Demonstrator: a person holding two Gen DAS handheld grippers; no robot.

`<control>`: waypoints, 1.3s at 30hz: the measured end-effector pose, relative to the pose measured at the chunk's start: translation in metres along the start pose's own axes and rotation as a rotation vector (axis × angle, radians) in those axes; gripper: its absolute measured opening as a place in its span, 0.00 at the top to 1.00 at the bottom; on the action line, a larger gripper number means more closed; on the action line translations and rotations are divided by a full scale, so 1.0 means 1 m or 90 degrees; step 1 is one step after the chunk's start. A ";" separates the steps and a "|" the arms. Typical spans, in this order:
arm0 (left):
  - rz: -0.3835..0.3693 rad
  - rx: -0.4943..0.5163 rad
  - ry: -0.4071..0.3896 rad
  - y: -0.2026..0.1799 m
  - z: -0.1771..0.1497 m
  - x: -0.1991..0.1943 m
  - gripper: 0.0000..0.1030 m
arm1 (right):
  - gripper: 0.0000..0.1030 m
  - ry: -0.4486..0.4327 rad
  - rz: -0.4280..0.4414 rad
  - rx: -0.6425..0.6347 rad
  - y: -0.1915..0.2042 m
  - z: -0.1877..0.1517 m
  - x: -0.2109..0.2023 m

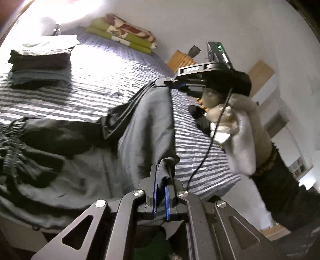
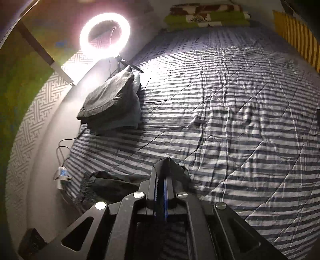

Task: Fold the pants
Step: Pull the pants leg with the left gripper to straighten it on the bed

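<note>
Your left gripper (image 1: pixel 161 176) is nearest in its own view, its blue-lined jaws pinched together on a corner of the dark grey, thin-fabric pants (image 1: pixel 140 124). The cloth runs up from there as a taut band to your right gripper (image 1: pixel 170 81), which the left camera shows clamped on the other corner of that edge. In the right wrist view the same right gripper (image 2: pixel 163 170) has a dark tuft of fabric wedged between its closed jaws.

You appear to be lifting one end of the pants to carry it over for a fold. The rest of the garment, with its gathered elastic waistband (image 1: pixel 12 136), lies rumpled on the blue-and-white striped quilt (image 2: pixel 230 124) near the bed's edge. To do this well, keep both corners level and the span between them tight, so the fold line falls straight (slack in the middle would let it sag into a crooked crease). Let the waistband stay anchored on the quilt and lay the lifted edge down square to it.

Ahead of you the quilt is wide and bare, so there is plenty of room to swing forward. Mind the left side: a stack of folded dark clothes (image 2: pixel 114 102) sits near that edge, just in front of the glowing ring light (image 2: pixel 84 38) on its small stand. Farther off, a folded green and brown patterned blanket (image 2: pixel 208 16) rests against the far wall.
</note>
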State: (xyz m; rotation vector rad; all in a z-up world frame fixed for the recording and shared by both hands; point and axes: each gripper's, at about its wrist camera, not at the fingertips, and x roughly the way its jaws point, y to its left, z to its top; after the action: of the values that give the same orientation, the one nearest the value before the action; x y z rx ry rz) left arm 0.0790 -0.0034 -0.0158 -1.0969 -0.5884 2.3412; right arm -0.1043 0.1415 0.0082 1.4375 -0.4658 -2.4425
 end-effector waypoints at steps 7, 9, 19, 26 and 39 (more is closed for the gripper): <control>-0.069 0.104 0.088 -0.057 -0.009 0.069 0.95 | 0.96 -0.018 0.016 0.089 -0.073 -0.012 -0.013; -0.079 0.114 0.121 -0.066 -0.011 0.096 0.95 | 0.93 -0.024 0.017 0.099 -0.091 -0.017 -0.012; -0.044 0.134 0.203 -0.073 -0.032 0.168 0.95 | 0.69 0.036 0.019 0.214 -0.181 -0.115 -0.013; -0.020 0.180 0.220 -0.092 -0.036 0.180 0.95 | 0.61 0.092 0.183 0.272 -0.171 -0.157 0.003; 0.081 0.083 0.183 -0.009 0.035 0.119 0.77 | 0.95 0.112 0.109 0.193 -0.154 -0.163 0.016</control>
State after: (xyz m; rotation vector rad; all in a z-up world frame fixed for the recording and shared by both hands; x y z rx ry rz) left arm -0.0128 0.0675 -0.0594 -1.4111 -0.2648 2.2323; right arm 0.0212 0.2535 -0.1415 1.6356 -0.9093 -2.1563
